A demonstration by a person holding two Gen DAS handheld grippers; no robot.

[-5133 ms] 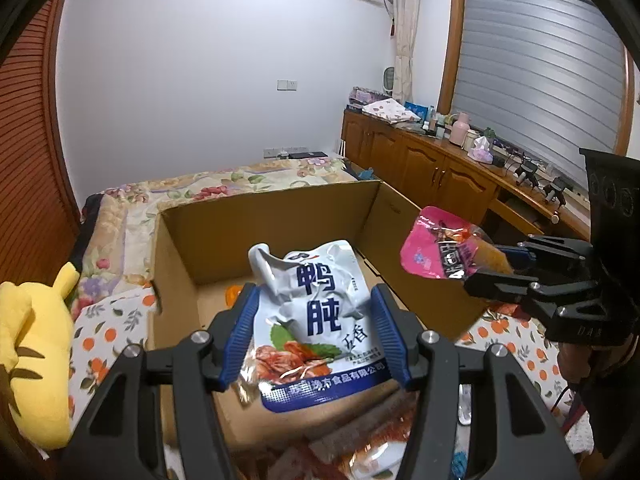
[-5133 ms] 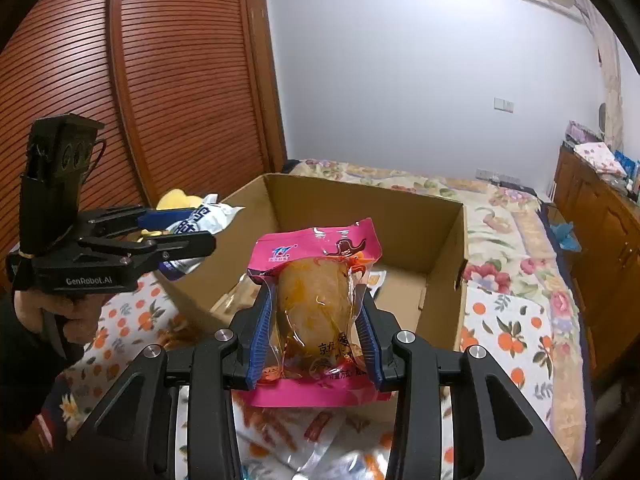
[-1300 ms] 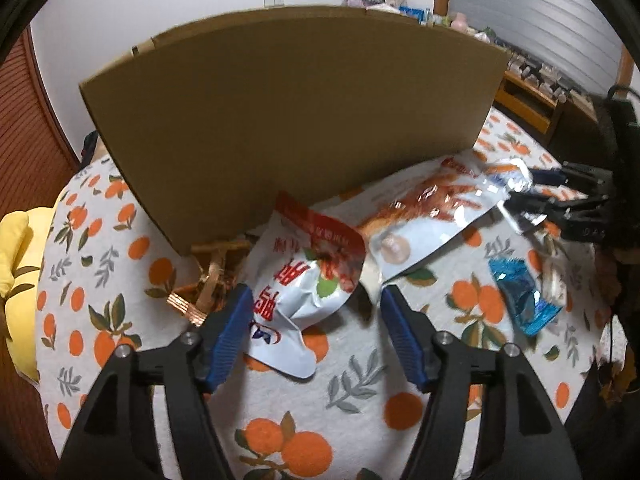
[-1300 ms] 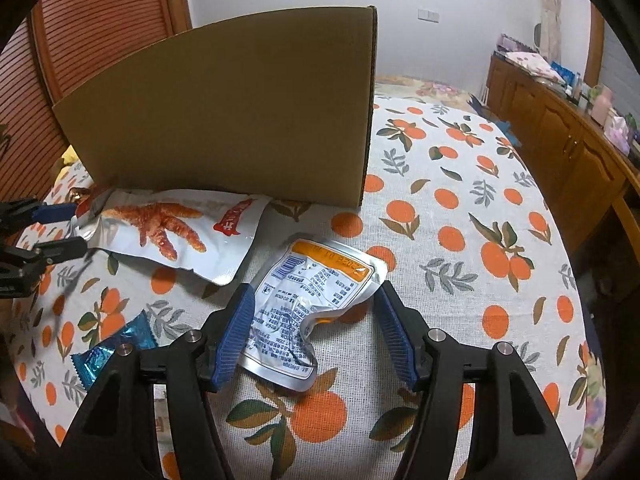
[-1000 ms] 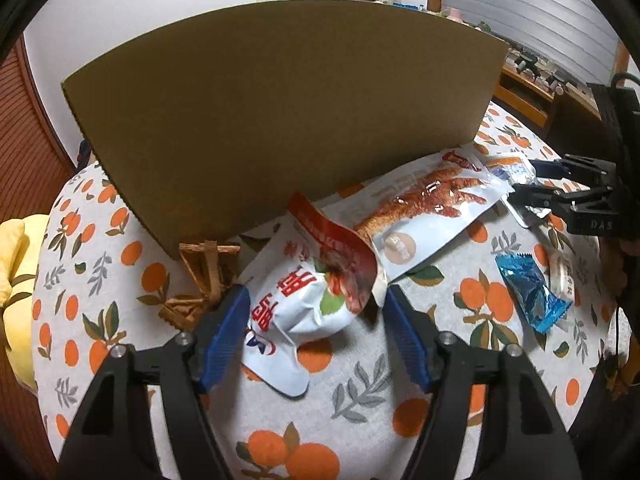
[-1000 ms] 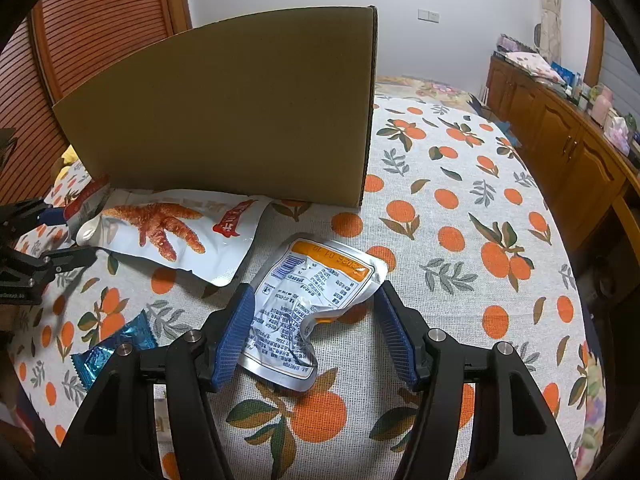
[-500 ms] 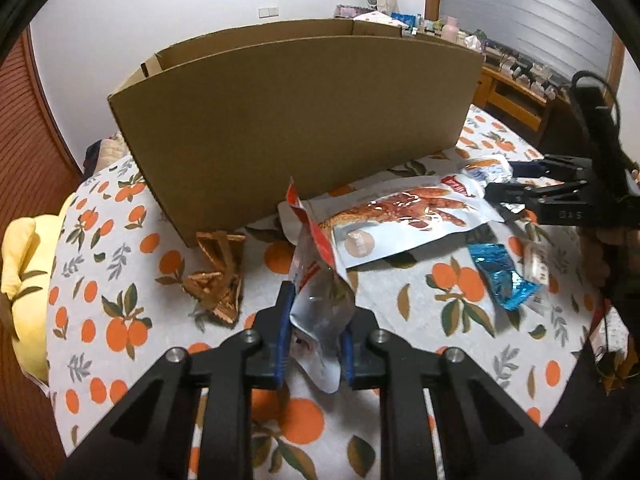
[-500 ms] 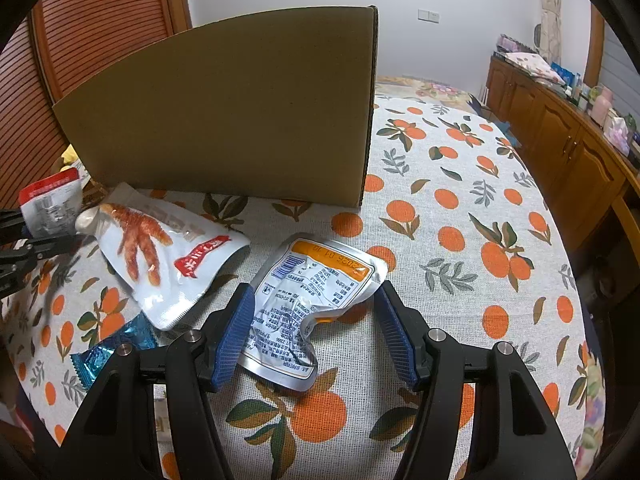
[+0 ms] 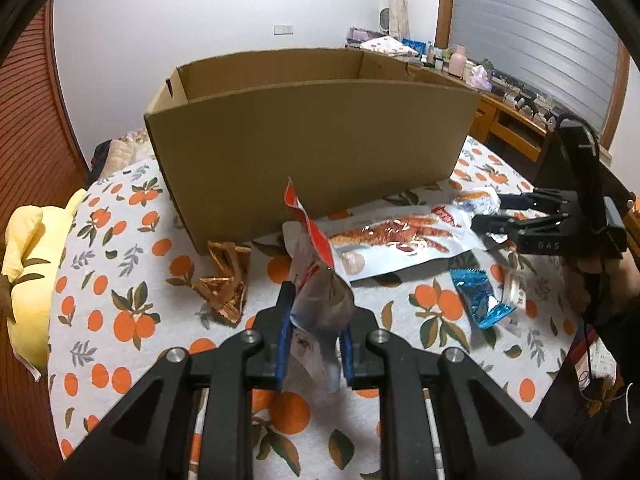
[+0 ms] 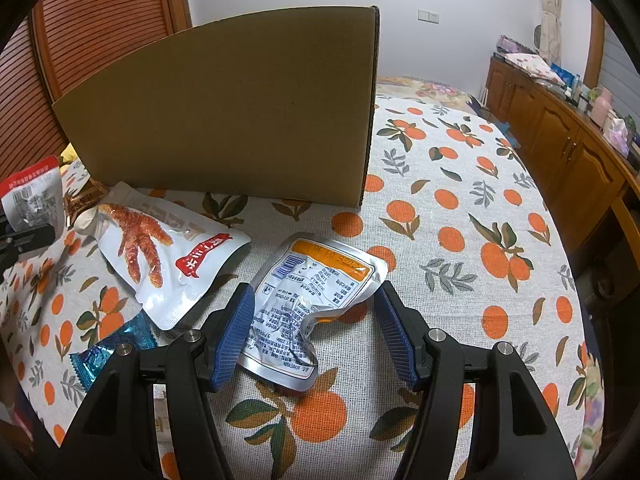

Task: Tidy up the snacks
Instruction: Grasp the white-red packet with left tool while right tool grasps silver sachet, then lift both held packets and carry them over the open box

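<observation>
Left gripper (image 9: 313, 344) fingers pinched a red-topped snack pouch (image 9: 316, 280) above the bench; right gripper (image 10: 314, 330) fingers stood wide around the silver pouch (image 10: 316, 300). Recommended: clear the cardboard box (image 9: 312, 148) wall before release.

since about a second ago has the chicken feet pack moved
Yes. The chicken feet pack swung away from the cardboard box; its red-label end now lies nearer the silver pouch.

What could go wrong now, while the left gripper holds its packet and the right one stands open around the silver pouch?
1. The left gripper pinches the red-topped packet low, so its top may flop against the cardboard box wall.
2. The silver pouch lies flat and crumpled between the right gripper fingers; closing may only buckle it.
</observation>
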